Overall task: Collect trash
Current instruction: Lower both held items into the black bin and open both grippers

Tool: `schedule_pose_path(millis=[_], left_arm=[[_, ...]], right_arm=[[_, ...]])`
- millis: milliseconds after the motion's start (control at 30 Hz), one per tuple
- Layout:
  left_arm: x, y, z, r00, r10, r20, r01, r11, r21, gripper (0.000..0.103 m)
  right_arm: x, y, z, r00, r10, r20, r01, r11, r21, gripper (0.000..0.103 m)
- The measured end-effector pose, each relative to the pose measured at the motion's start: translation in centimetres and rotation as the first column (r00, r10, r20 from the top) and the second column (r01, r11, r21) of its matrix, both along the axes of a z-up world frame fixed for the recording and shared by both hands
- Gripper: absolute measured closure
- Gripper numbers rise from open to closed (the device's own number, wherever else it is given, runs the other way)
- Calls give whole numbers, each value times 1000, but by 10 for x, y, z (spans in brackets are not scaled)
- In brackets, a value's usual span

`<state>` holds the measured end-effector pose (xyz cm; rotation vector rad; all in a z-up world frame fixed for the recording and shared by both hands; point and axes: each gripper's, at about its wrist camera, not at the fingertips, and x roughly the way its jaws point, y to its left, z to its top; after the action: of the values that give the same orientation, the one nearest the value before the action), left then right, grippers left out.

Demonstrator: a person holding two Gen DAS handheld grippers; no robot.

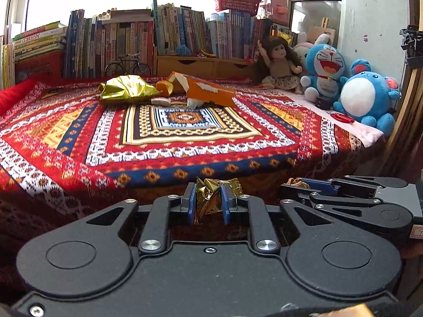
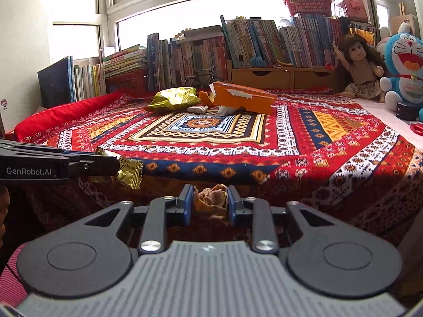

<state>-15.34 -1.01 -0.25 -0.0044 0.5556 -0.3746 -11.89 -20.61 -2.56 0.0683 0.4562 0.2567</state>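
Observation:
My left gripper (image 1: pixel 208 200) is shut on a crumpled gold wrapper (image 1: pixel 208 198), held in front of the bed's near edge; the right wrist view shows that gripper (image 2: pixel 116 165) from the side with the gold wrapper (image 2: pixel 129 174) sticking out. My right gripper (image 2: pixel 208 203) is shut on a crumpled brownish paper wad (image 2: pixel 211 200), just right of the left one; its tips (image 1: pixel 293 185) show in the left wrist view. Far back on the patterned blanket (image 1: pixel 185 142) lie a gold foil bag (image 1: pixel 127 89), a torn orange box (image 1: pixel 206 89), a small flat white scrap (image 1: pixel 161 101) and a white tissue (image 1: pixel 193 103).
A row of books (image 1: pixel 132 45) and a wooden drawer unit (image 1: pixel 206 64) line the window side. A doll (image 1: pixel 280 63) and blue plush toys (image 1: pixel 367 97) sit at the right, with a red ring (image 1: pixel 342 118) and a small black box (image 1: pixel 323 103) near them. A red cushion (image 2: pixel 66 116) edges the left.

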Motion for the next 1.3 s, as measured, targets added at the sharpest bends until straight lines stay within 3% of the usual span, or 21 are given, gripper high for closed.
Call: schedule_pose_path(millis=[167, 300, 433, 567, 867, 1100, 1300], left_arm=[[-14, 0, -31, 994, 4, -110, 2, 999, 53, 85], [-15, -5, -66, 971, 29, -237, -1, 993, 119, 85], [-6, -14, -111, 926, 92, -367, -5, 973, 231, 85], [4, -12, -149, 871, 151, -467, -55, 975, 214, 85], [16, -20, -197, 805, 211, -554, -93, 968, 234, 84], [21, -23, -221, 769, 246, -591, -117, 962, 248, 84], [24, -22, -233, 752, 260, -606, -126, 959, 255, 82]], right_arm=[[-12, 4, -19, 996, 16, -86, -16, 1000, -2, 71], [-13, 8, -42, 982, 22, -187, -24, 1000, -7, 71], [-8, 12, -72, 955, 16, -296, -16, 1000, 1, 71], [-1, 15, -102, 918, 4, -397, 3, 1000, 16, 71], [10, 22, -148, 847, -8, -531, 32, 999, 35, 71], [11, 24, -174, 804, -8, -594, 51, 997, 55, 71], [15, 20, -184, 778, -17, -627, 86, 993, 80, 71]])
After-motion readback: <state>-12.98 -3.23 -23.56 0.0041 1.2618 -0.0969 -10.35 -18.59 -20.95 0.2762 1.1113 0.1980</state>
